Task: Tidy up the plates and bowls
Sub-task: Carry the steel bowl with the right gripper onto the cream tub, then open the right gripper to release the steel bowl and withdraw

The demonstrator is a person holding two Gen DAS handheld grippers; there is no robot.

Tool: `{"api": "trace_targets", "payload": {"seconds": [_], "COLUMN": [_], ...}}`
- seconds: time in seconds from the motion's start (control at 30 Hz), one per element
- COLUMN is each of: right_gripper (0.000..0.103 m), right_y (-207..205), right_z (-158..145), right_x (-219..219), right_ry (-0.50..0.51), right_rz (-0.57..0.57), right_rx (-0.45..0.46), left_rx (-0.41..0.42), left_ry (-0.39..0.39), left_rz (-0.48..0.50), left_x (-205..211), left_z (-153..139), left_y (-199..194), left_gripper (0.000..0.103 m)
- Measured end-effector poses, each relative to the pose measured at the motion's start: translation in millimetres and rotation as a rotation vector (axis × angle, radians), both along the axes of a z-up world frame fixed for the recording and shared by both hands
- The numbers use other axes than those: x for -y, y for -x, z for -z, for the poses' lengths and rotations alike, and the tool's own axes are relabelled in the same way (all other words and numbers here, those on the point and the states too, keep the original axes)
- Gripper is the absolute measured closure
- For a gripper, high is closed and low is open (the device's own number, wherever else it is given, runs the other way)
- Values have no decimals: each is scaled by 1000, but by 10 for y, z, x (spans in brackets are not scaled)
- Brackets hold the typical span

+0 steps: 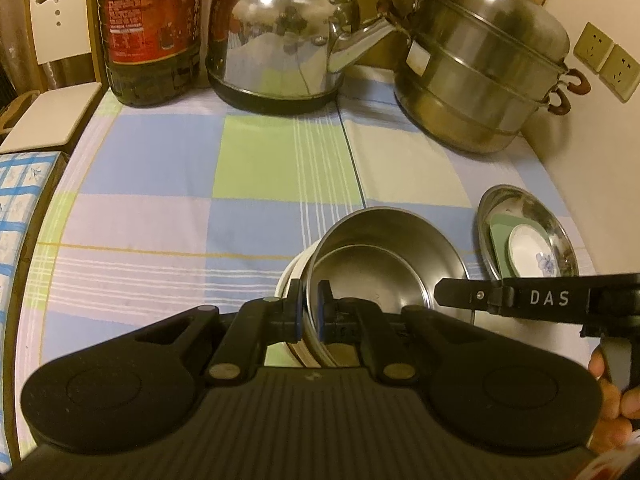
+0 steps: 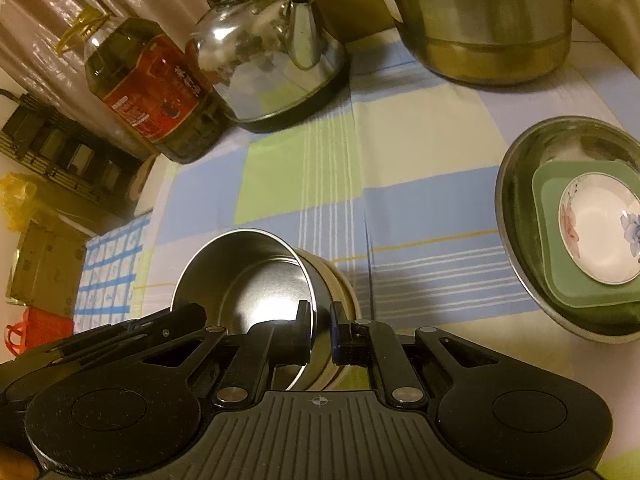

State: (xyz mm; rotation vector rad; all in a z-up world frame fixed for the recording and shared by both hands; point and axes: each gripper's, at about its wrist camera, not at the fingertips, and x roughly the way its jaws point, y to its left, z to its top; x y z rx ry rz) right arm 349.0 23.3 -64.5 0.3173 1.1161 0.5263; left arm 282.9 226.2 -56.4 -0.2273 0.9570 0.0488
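Both tongs clamp the rim of one steel bowl [image 1: 384, 268], tilted above the table [image 1: 160, 184].
Left tongs [image 1: 310, 314] grip its near rim; right tongs [image 2: 320, 334] pinch the opposite rim; a cream bowl [image 2: 344, 288] nests beneath it; nearby to the right, a steel basin [image 2: 516, 200] holds a green plate [image 2: 548, 272] and a floral bowl [image 2: 596, 236].
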Motion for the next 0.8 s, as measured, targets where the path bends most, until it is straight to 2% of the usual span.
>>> {"api": "trace_targets", "payload": {"seconds": [0.33, 0.63, 0.7, 0.77, 0.8], "right_gripper": [94, 92, 87, 67, 63], "right_y": [-33, 41, 80, 116, 140], "right_z": [6, -13, -38, -67, -86], "right_x": [-32, -24, 8, 57, 88], "right_ry": [0, 31, 30, 21, 12], "right_rz": [3, 11, 23, 36, 44], "right_rx": [-9, 36, 54, 69, 78], "left_rx": [-3, 5, 17, 31, 39], "left_ry": [1, 0, -5, -10, -11], "left_rz": [9, 21, 24, 27, 28], "left_x": [-28, -28, -23, -10, -4], "left_z": [13, -17, -53, -105, -131], "left_y": [-47, -46, -32, -3, 18], "left_gripper": [94, 92, 90, 89, 89]}}
